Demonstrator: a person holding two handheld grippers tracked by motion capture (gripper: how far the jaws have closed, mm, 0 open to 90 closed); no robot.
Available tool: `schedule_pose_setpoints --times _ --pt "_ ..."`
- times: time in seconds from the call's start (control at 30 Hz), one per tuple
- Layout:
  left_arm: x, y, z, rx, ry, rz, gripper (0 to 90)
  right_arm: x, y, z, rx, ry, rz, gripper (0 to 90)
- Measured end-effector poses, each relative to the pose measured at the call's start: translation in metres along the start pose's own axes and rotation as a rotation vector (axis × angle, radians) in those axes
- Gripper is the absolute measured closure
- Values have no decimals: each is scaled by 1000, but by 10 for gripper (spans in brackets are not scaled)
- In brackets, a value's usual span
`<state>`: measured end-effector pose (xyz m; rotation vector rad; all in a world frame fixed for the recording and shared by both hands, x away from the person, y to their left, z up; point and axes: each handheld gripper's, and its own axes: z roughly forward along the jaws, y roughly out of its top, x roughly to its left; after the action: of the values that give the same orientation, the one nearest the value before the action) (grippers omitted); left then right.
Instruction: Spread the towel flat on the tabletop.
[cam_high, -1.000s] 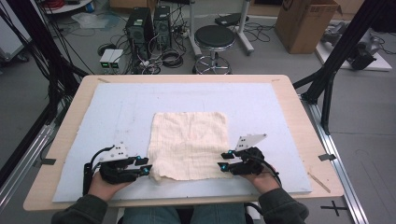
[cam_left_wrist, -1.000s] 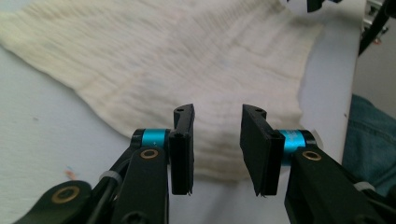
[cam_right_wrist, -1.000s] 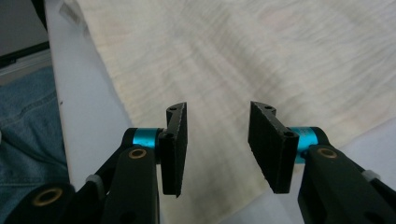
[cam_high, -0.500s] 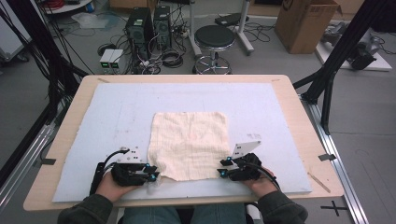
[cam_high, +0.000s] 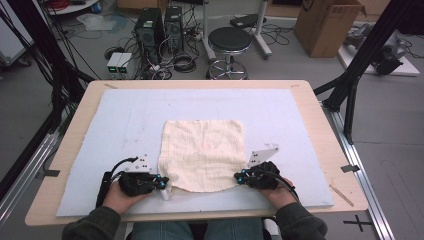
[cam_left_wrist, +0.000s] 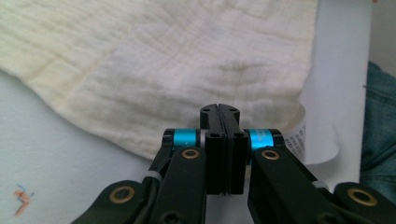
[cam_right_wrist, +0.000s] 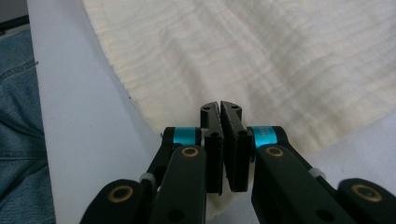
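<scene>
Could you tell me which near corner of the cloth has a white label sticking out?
The near-left corner of the cloth, by the left gripper: its white label juts out there; the right corner shows none.

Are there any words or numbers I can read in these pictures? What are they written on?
No text here can be read for sure.
White tag at the cloth corner: small printed lines, too blurred to read.
Cardboard box on the floor: a dark mark near its top, cut off and unreadable.
Black cross taped on the floor: a sign, not a word.
Orange and blue scribble on the mat: not letters.
</scene>
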<state>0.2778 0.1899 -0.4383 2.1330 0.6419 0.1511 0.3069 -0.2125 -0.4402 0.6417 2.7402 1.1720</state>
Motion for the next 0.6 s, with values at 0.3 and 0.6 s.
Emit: schedule_pose_setpoints --times 0.3,0.6 --pt "-2 2 -26 -71 -2 12 889 6 1 -11 -39 18 0 882" --pt "-3 -1 -31 -73 -18 0 804 8 -5 -14 -32 42 5 756"
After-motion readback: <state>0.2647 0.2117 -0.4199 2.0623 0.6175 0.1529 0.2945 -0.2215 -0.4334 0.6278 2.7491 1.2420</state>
